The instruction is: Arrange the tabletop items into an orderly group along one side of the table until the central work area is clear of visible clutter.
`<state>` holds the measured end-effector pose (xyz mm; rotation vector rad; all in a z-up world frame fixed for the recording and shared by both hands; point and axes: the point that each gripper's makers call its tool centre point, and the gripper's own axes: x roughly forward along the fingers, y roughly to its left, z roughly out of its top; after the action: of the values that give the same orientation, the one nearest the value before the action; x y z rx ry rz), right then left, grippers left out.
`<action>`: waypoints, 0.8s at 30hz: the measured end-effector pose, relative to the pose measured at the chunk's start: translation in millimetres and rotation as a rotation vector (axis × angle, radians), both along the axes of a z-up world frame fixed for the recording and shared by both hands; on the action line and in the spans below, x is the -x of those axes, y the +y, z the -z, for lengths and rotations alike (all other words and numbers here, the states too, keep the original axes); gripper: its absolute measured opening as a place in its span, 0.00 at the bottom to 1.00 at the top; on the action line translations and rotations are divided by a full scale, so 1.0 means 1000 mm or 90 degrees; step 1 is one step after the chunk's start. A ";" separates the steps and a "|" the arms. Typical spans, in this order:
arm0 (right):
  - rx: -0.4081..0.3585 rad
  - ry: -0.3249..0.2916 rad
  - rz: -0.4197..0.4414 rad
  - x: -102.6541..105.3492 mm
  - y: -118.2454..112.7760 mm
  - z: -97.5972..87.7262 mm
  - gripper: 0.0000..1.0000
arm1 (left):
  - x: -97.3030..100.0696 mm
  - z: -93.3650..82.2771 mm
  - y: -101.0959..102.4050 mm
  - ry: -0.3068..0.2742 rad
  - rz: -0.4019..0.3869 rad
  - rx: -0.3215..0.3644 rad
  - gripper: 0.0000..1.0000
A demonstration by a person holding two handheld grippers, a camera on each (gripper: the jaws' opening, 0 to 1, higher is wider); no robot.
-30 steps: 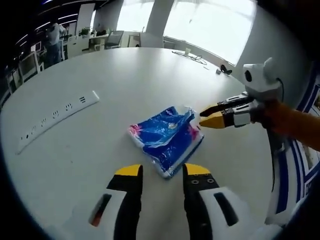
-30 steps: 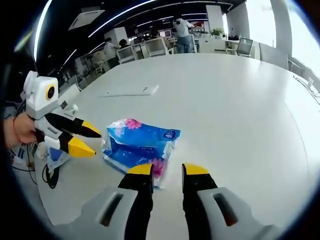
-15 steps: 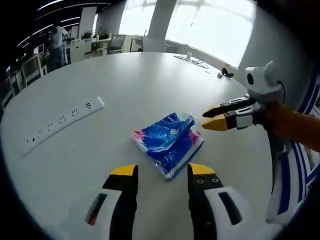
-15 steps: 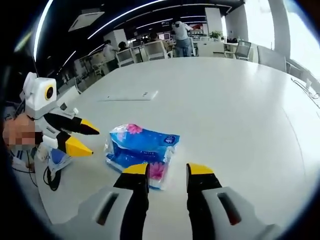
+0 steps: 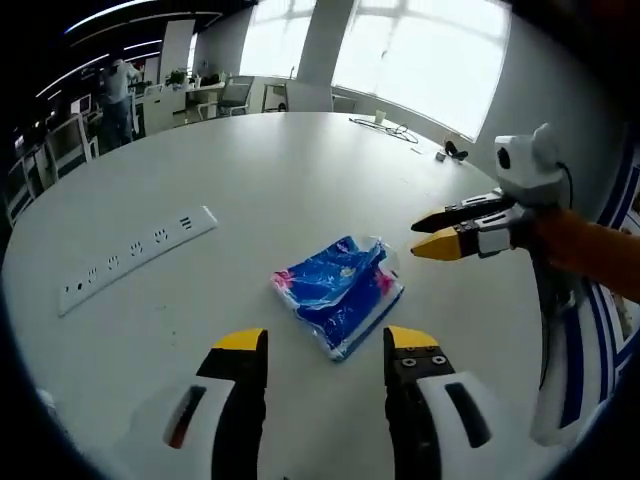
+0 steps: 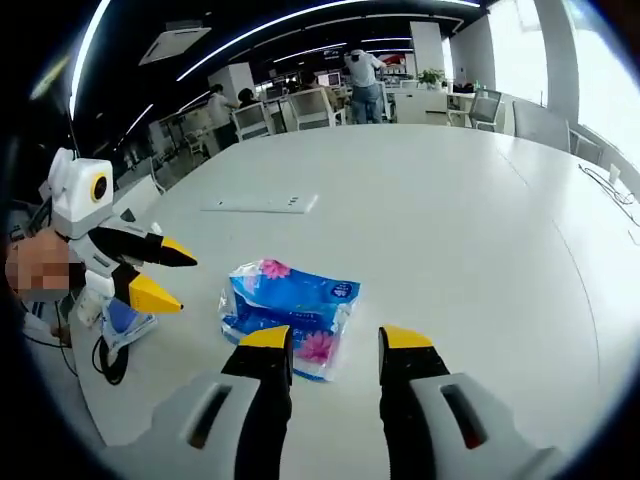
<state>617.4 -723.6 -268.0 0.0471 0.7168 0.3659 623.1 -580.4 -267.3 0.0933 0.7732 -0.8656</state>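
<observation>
On the white desk [image 5: 300, 170], near its edge: one blue plastic tissue pack [image 5: 338, 291] with pink flower print, lying flat, crumpled at one end; in the right gripper view the same tissue pack [image 6: 287, 314] sits just ahead of the finger tips.

Left gripper [image 5: 325, 349]: fingers spread wide, nothing between them, yellow tips held short of the pack and apart from it, pointing across the desk. In the right gripper view the left gripper [image 6: 160, 275] enters from the left, its two fingers parted and empty, aimed toward the pack without touching; the hand holding it is blurred and cannot be read.

Right gripper [image 6: 335, 345]: fingers wide apart and empty, tips at the pack's near end; contact cannot be told. In the left gripper view the right gripper [image 5: 432, 234] reaches in from the right, held by an orange sleeve [image 5: 590, 250], tips close beside the pack's corner.

Power strip [image 5: 135, 260]: long, white, lying well apart from the pack. Cable [image 5: 385, 125]: on the far side of the desk, small. Office chairs [image 6: 300, 100] and a standing person [image 6: 365, 75] beyond the desk, indistinct.
</observation>
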 end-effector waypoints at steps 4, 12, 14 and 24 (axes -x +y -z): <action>-0.003 -0.007 0.002 0.003 -0.001 -0.008 0.35 | 0.001 -0.007 0.005 -0.006 -0.006 0.003 0.50; -0.003 -0.020 -0.003 0.009 0.004 -0.023 0.36 | 0.005 -0.020 0.015 -0.018 -0.018 0.007 0.55; -0.004 -0.023 -0.004 0.011 0.006 -0.026 0.37 | 0.006 -0.022 0.018 -0.024 -0.023 0.006 0.57; -0.010 -0.035 -0.020 0.024 0.020 -0.039 0.39 | 0.015 -0.038 0.032 -0.039 -0.042 0.019 0.61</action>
<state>593.2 -703.2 -228.7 0.0410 0.6611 0.4013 608.3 -548.6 -229.5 0.0676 0.7031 -0.8075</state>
